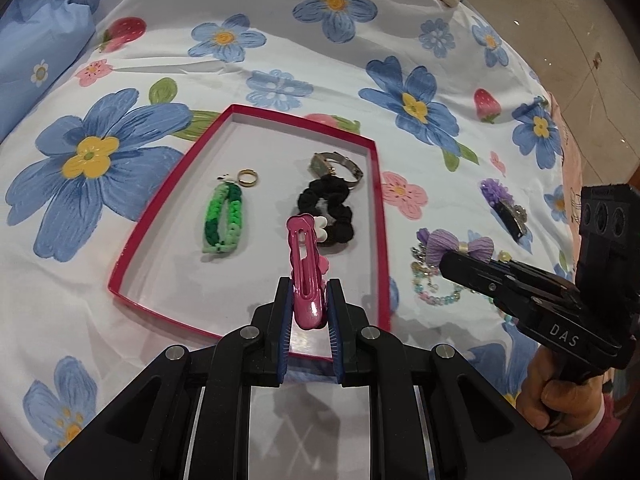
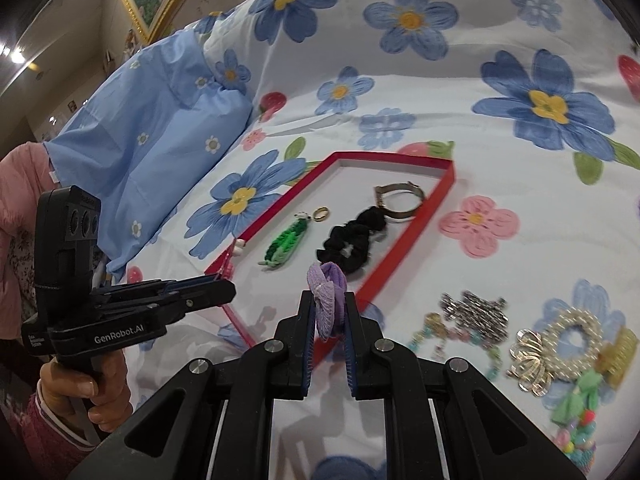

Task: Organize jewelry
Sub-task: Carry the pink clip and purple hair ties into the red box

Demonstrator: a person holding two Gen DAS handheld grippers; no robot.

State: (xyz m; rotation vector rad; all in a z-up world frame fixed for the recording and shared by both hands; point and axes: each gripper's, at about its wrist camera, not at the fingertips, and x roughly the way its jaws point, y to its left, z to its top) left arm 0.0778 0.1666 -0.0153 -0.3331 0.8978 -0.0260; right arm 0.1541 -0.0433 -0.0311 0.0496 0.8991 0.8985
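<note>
My left gripper (image 1: 307, 314) is shut on a pink hair clip (image 1: 305, 264) that sticks out over the near part of the red-rimmed tray (image 1: 156, 216). In the tray lie a green braided bracelet (image 1: 223, 216), a gold ring (image 1: 247, 177), a black scrunchie (image 1: 328, 210) and a watch (image 1: 334, 166). My right gripper (image 2: 329, 320) is shut on a purple bow (image 2: 328, 300), held above the tray's (image 2: 384, 280) near right rim. From the left wrist view the right gripper (image 1: 448, 260) shows at the right with the purple bow (image 1: 460, 244) at its tip. From the right wrist view the left gripper (image 2: 228, 284) shows at the left.
Loose jewelry lies on the flowered bedsheet (image 1: 360, 60) right of the tray: a bead bracelet (image 1: 432, 280), a purple flower clip (image 1: 504, 208), a silver piece (image 2: 474, 312), a pearl ring-shaped piece (image 2: 572, 344) and colourful beads (image 2: 576, 436). A blue pillow (image 2: 152, 160) sits left. A hand (image 2: 92, 388) grips each handle.
</note>
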